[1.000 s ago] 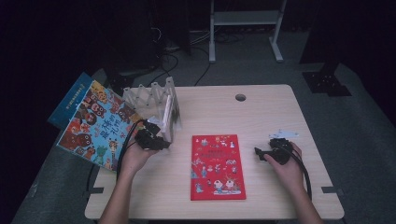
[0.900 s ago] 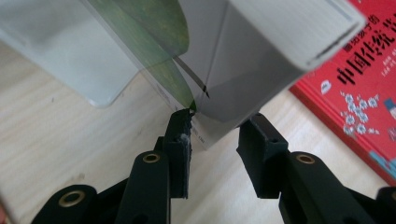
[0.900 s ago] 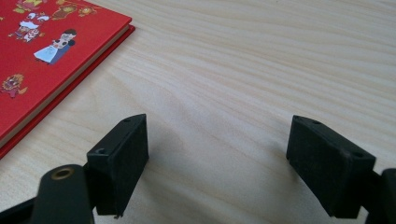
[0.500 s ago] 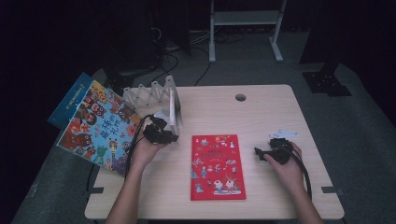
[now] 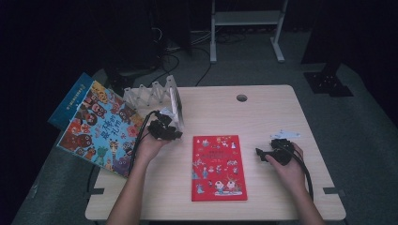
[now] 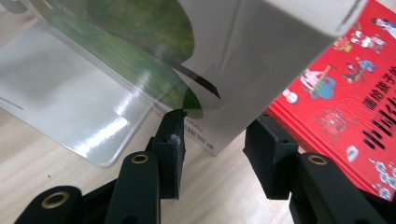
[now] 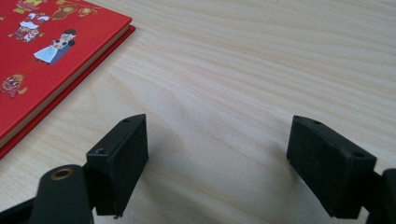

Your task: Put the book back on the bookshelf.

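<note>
A white book (image 5: 174, 105) with a green leaf on its cover stands at the right end of the white folding rack (image 5: 145, 96). My left gripper (image 5: 172, 131) is at its lower corner. In the left gripper view the book's corner (image 6: 261, 60) sits between the jaws of my left gripper (image 6: 215, 140), which have just been opening and do not clamp it. A red picture book (image 5: 218, 166) lies flat mid-table, its edge also beside that corner (image 6: 345, 102). My right gripper (image 5: 259, 153) rests open on the bare wood (image 7: 217, 144), right of the red book (image 7: 42, 56).
A glossy clear sheet (image 6: 70, 107) lies against the white book's left side. A colourful picture book (image 5: 101, 129) and a blue one (image 5: 70, 101) overhang the table's left edge. A cable hole (image 5: 241, 98) and a small white label (image 5: 285, 134) mark the right half.
My left hand has shifted right and slightly away from me, up to the rack's right end. The right hand has kept still.
</note>
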